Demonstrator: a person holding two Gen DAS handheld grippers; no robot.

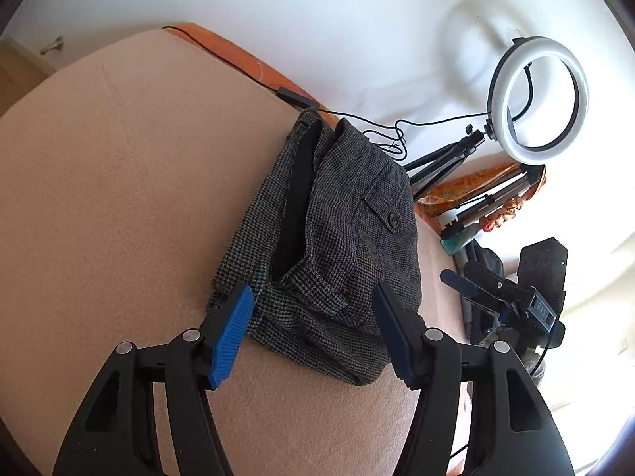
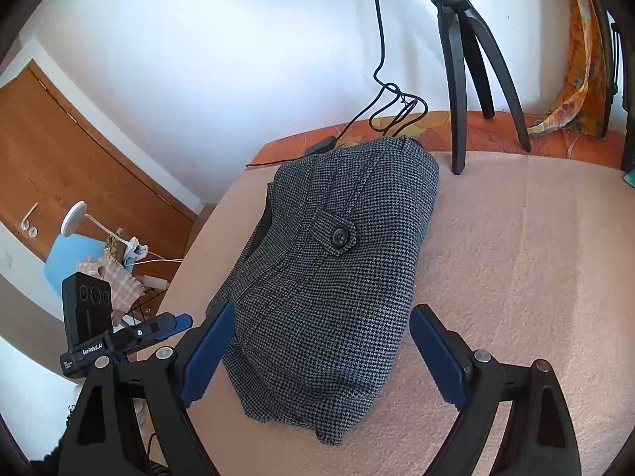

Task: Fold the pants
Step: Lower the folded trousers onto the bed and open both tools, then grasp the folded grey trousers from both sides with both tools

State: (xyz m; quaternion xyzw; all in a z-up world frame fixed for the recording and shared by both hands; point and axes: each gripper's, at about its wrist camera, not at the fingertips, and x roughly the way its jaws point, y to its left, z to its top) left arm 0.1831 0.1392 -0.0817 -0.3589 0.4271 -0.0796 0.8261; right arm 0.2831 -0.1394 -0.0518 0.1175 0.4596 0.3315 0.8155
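Note:
The grey houndstooth pants [image 1: 337, 230] lie folded into a compact bundle on the pink blanket [image 1: 119, 198], with a buttoned pocket flap on top. My left gripper [image 1: 313, 305] is open, its blue fingers on either side of the bundle's near end, holding nothing. In the right wrist view the same pants [image 2: 337, 277] lie between my right gripper's [image 2: 321, 321] open fingers, also unheld. Each gripper shows in the other's view: the right one [image 1: 508, 297] off the surface edge, the left one [image 2: 119, 337] at the left edge.
A ring light [image 1: 539, 95] on a black tripod [image 2: 464, 71] stands at the far side, with a black cable [image 2: 393, 107] trailing onto the orange bedding [image 2: 516, 135]. A wooden door [image 2: 59, 158] and a blue chair [image 2: 67, 258] with clutter are at left.

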